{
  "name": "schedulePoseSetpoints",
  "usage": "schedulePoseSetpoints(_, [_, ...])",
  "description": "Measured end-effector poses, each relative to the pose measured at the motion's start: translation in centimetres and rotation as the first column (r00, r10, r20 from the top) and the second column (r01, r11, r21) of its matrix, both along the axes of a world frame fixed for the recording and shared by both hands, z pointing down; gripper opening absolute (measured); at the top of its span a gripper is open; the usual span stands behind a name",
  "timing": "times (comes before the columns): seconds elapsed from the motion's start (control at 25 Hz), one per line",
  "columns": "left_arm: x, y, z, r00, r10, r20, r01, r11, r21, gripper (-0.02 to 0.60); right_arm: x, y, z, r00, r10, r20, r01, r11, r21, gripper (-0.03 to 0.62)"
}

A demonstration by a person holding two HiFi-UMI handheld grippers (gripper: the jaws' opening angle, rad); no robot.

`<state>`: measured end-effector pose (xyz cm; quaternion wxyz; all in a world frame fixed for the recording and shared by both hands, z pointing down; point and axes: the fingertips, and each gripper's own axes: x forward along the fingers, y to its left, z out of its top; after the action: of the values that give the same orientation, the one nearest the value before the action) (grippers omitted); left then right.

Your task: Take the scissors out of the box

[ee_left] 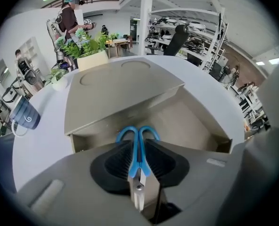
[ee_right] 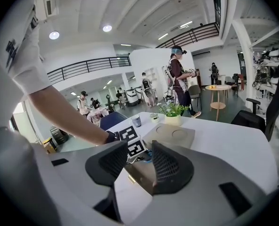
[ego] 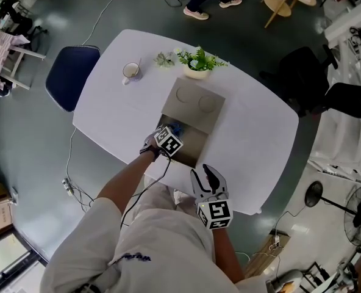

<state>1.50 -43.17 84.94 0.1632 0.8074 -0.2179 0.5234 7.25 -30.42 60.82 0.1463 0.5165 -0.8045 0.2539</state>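
Left gripper view: my left gripper (ee_left: 138,146) is clamped on the blue-handled metal scissors (ee_left: 128,132) inside the open grey cardboard box (ee_left: 203,126); right gripper (ee_right: 139,153) hangs open near that box, empty.

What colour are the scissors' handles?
The scissors have blue handles, clearest in the left gripper view.

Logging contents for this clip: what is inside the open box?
Blue-handled scissors, pinched by the left gripper, with the floor of the box bare beyond them. The gripper covers the near part of the interior, so anything there cannot be seen.
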Motion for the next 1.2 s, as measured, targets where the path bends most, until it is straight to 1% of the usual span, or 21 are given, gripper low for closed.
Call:
schedulePoseSetpoints(0.24, [0.2, -0.1, -0.2, 0.999, 0.039, 0.0, -0.039, 0.999, 0.002, 0.087, 0.3, 0.5, 0.4, 1.0, 0.006, -0.016, -0.006, 1.0, -0.015, 0.161])
schedulePoseSetpoints(0.36, [-0.1, 0.2, -0.3, 0.999, 0.034, 0.005, -0.034, 0.999, 0.007, 0.084, 0.1, 0.9, 0.3, 1.0, -0.003, -0.022, 0.002, 1.0, -0.019, 0.16])
schedulePoseSetpoints(0.48, [-0.5, 0.5, -0.7, 0.999, 0.034, 0.007, -0.034, 0.999, 0.031, 0.084, 0.3, 0.8, 0.2, 1.0, 0.003, -0.025, -0.003, 1.0, -0.011, 0.16])
schedulePoseSetpoints(0.56, [-0.5, 0.4, -1.7, 0.999, 0.035, -0.015, -0.034, 0.998, 0.061, 0.084, 0.4, 0.7, 0.1, 0.999, 0.004, -0.032, -0.004, 1.0, 0.0, 0.158])
schedulePoseSetpoints(0.72, [0.1, 0.0, -5.3, 0.993, -0.001, -0.114, 0.018, 0.989, 0.145, 0.084, 0.8, 0.6, -0.5, 0.999, -0.001, -0.043, 0.002, 1.0, 0.025, 0.158])
schedulePoseSetpoints(0.84, [0.5, 0.3, -8.7, 0.982, -0.025, -0.189, 0.063, 0.978, 0.197, 0.084, 1.1, 0.8, -1.0, 0.999, -0.002, -0.045, 0.004, 0.999, 0.044, 0.158])
schedulePoseSetpoints(1.0, [0.7, 1.2, -13.4, 0.962, -0.045, -0.271, 0.116, 0.96, 0.255, 0.084, 1.1, 1.1, -2.0, 0.999, -0.009, -0.049, 0.013, 0.997, 0.075, 0.156])
schedulePoseSetpoints(1.08, [1.0, 1.7, -16.0, 0.941, -0.065, -0.332, 0.163, 0.948, 0.275, 0.084, 1.5, 1.1, -2.4, 0.997, -0.007, -0.072, 0.013, 0.996, 0.086, 0.156])
schedulePoseSetpoints(1.2, [0.8, 2.6, -20.4, 0.896, -0.108, -0.431, 0.254, 0.92, 0.298, 0.083, 2.1, 0.9, -4.0, 0.995, 0.014, -0.095, -0.002, 0.993, 0.12, 0.155])
